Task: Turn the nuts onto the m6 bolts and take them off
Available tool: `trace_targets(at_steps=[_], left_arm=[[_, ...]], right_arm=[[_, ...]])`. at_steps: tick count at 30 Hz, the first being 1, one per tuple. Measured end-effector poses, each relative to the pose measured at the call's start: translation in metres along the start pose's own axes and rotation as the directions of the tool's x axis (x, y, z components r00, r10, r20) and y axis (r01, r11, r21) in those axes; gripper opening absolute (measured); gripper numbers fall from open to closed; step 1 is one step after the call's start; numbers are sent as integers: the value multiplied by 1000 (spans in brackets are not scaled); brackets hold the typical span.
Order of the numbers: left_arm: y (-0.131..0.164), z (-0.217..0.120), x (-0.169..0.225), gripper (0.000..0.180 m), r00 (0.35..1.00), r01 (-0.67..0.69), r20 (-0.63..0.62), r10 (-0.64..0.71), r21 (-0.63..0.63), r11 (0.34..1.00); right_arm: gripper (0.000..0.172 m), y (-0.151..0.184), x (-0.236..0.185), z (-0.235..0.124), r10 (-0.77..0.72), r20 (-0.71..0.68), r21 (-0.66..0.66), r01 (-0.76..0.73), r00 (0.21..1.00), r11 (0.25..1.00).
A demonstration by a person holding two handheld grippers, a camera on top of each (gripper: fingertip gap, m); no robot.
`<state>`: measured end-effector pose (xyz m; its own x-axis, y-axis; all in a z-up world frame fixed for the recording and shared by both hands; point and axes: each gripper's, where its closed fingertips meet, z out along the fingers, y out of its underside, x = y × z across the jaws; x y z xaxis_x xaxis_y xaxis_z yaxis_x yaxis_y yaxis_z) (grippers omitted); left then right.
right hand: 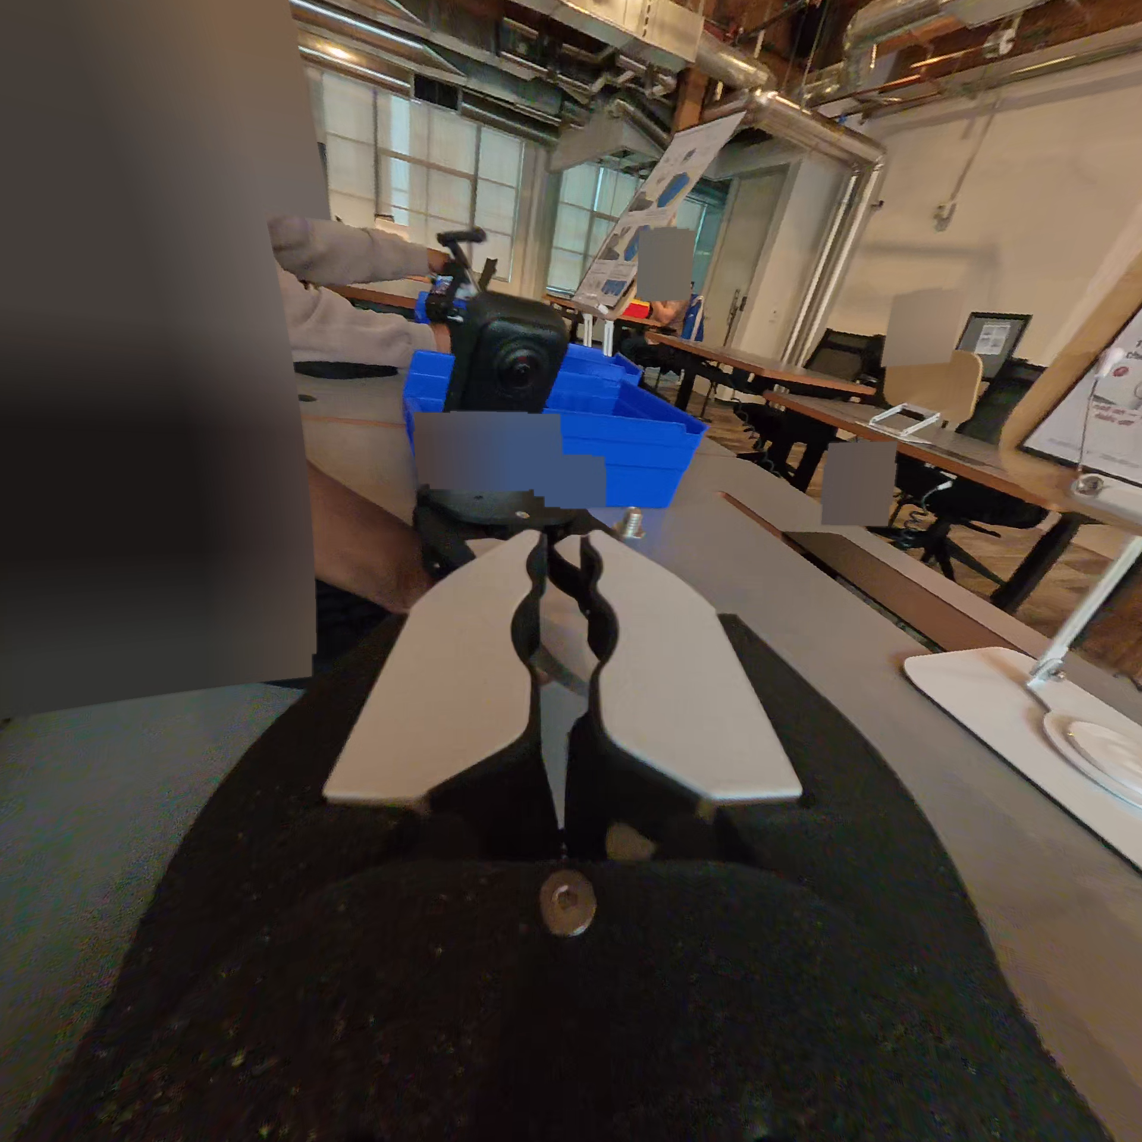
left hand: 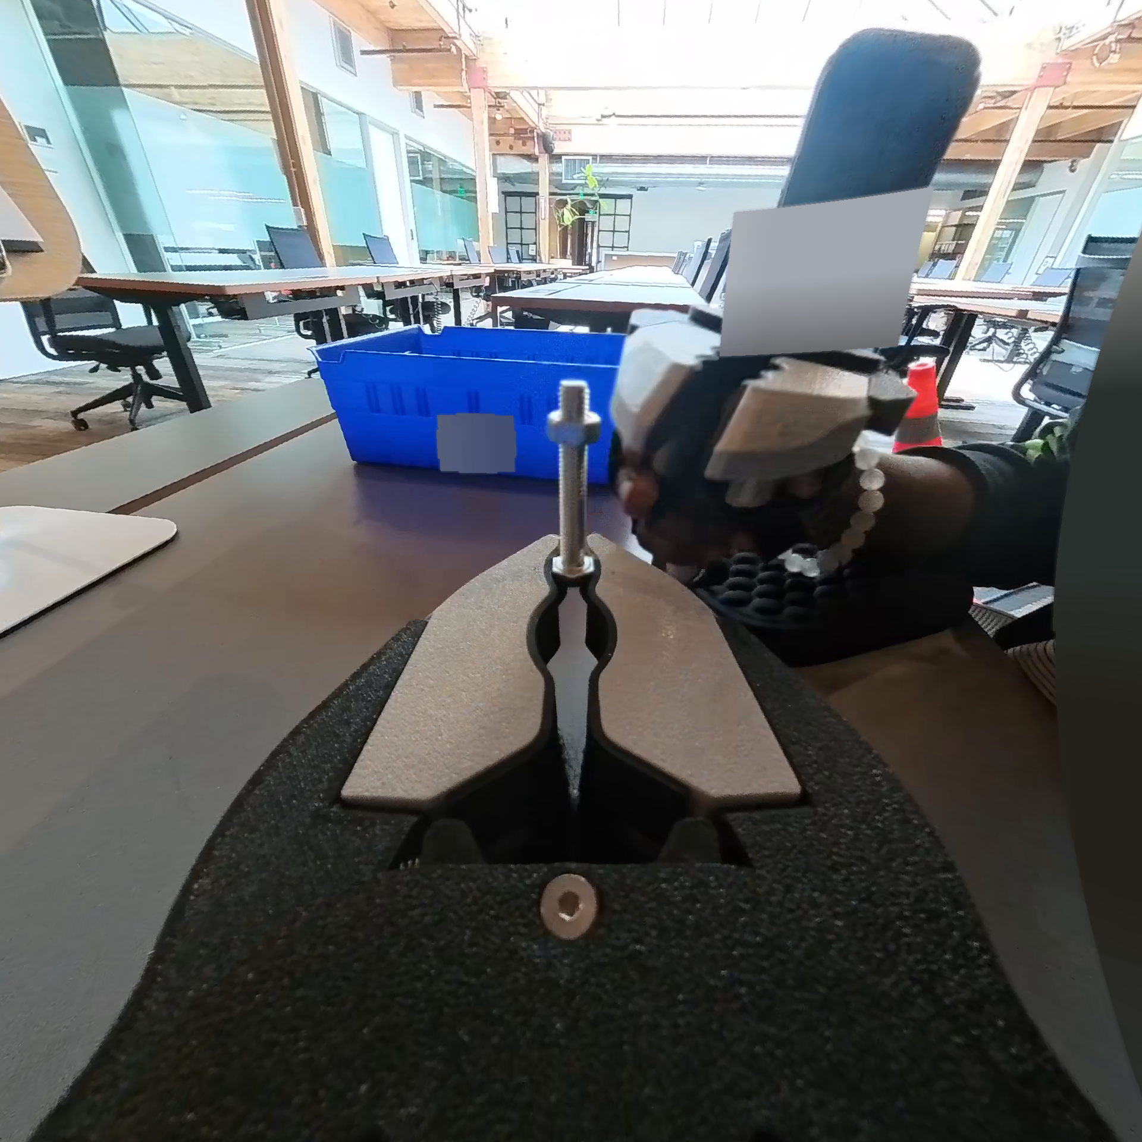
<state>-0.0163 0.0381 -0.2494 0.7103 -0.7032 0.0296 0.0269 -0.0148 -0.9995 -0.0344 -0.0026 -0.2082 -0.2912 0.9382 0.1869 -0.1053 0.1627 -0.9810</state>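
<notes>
In the left wrist view my left gripper [left hand: 572,556] is shut on the lower end of a silver bolt [left hand: 571,494], which stands upright out of the fingertips. A silver nut [left hand: 573,426] sits on the thread near the bolt's top. My right gripper [left hand: 772,432], blurred and held by a hand, is just right of the nut and apart from it. In the right wrist view my right gripper [right hand: 562,544] has a narrow gap between its fingertips with nothing in it. The bolt's tip and nut [right hand: 633,524] show just right of those fingertips. The black left gripper [right hand: 488,513] lies beyond.
A blue bin [left hand: 469,395] stands on the dark table behind the bolt and also shows in the right wrist view [right hand: 649,445]. A white lamp base [right hand: 1019,710] lies at the right. A black dimpled mat [left hand: 803,593] lies under the hand. Desks and chairs fill the room behind. The grippers' ends are close to 6 cm from one another.
</notes>
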Motion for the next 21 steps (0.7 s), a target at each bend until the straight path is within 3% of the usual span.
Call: trace_targets(at_steps=[4,8,11,14,16,21], left_arm=[[0,0,-1,2,1000,7,1,-7,2,1000],[0,0,0,3,1000,3,0,-3,-1,1000],[0,0,0,3,1000,5,-2,-5,-1,1000],[0,0,0,3,1000,2,-3,-2,-2,1000],[0,0,0,2,1000,2,0,-2,-3,1000],[0,0,-1,2,1000,5,1,-5,-1,1000]], right_arm=[[11,-3,4,-2,51,-1,20,-51,999,998],[43,-4,9,1,40,-40,45,-39,998,998],[54,0,5,4,29,-23,22,-29,999,999],[44,2,0,4,23,-1,3,-23,1000,1000],[7,0,-8,0,4,50,-2,-4,999,1000],[11,-1,-3,0,12,24,2,-12,1000,1000]])
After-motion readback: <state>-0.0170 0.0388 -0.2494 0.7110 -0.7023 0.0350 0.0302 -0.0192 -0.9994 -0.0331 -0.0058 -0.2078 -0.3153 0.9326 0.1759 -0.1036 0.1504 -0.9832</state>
